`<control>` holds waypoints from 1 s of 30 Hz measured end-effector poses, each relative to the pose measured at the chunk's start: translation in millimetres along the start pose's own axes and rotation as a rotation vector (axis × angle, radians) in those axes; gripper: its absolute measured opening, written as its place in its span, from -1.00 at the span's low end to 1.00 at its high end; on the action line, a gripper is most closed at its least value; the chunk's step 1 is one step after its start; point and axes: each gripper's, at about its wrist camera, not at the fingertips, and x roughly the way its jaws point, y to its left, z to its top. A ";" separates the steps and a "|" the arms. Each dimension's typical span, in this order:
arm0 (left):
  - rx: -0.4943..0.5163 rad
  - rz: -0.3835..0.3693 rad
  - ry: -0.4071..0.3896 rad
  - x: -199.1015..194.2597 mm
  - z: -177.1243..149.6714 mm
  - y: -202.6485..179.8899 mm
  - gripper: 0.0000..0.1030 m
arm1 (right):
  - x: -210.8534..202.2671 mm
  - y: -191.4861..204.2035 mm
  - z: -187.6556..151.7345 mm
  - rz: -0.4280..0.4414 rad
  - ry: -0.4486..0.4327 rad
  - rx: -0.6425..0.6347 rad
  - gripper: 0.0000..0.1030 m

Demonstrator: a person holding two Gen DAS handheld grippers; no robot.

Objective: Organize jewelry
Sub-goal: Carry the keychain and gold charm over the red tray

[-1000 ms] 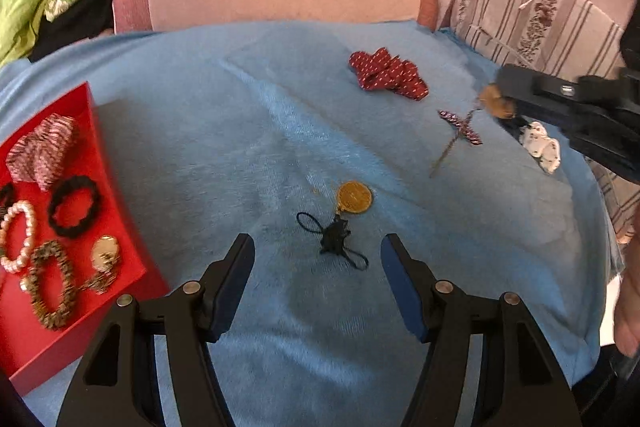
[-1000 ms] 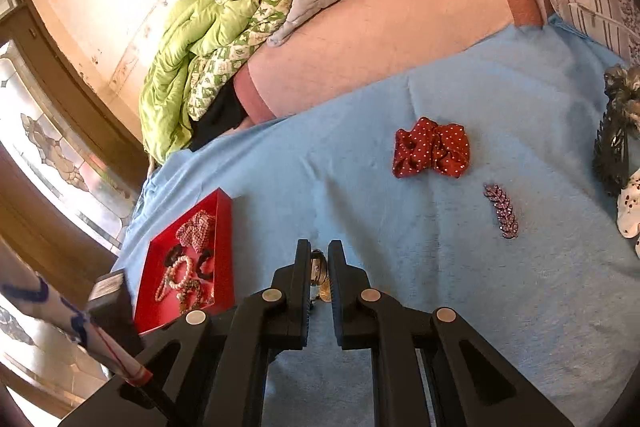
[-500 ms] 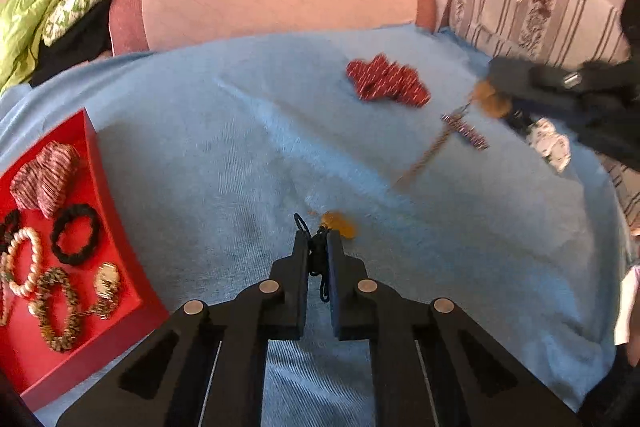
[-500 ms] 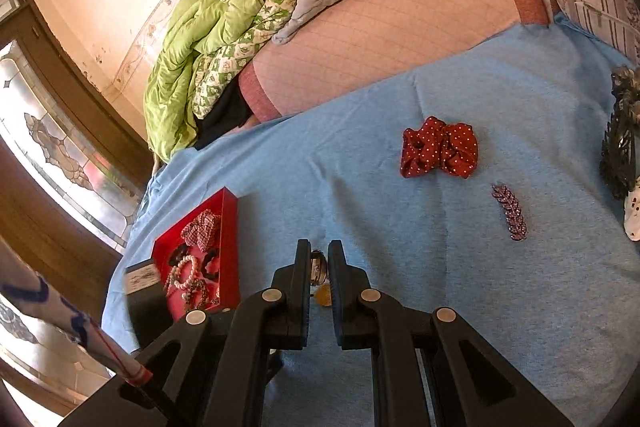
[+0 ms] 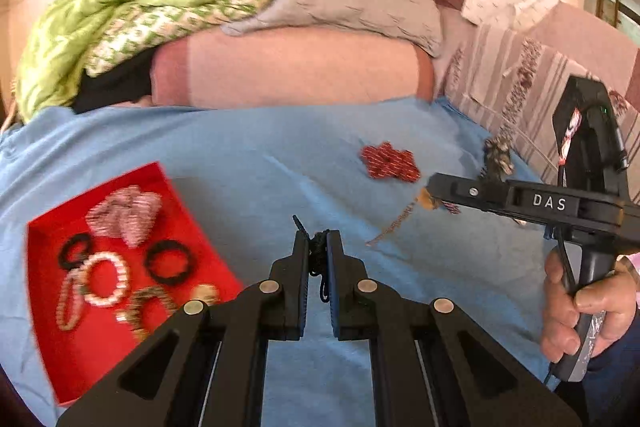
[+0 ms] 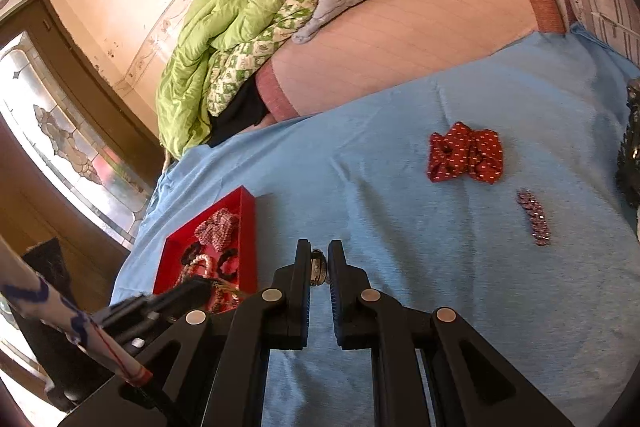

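Above blanket (image 5: 248, 163), charm (image 5: 319, 247) now lifted.

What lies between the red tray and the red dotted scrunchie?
Only bare blue blanket between red tray and scrunchie, clearest in the right wrist view.

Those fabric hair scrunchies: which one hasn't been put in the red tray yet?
The dark red dotted scrunchie, lying on the blue blanket. The striped pink-and-white one already sits inside the red tray.

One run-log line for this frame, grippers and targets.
left gripper: shut on black cord | right gripper: shut on small metal piece | red tray: part filled | red scrunchie: on blanket
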 end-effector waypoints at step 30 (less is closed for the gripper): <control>-0.332 0.181 0.075 -43.0 -76.5 195.0 -0.84 | 115.7 173.2 -63.6 0.212 0.191 -0.171 -0.81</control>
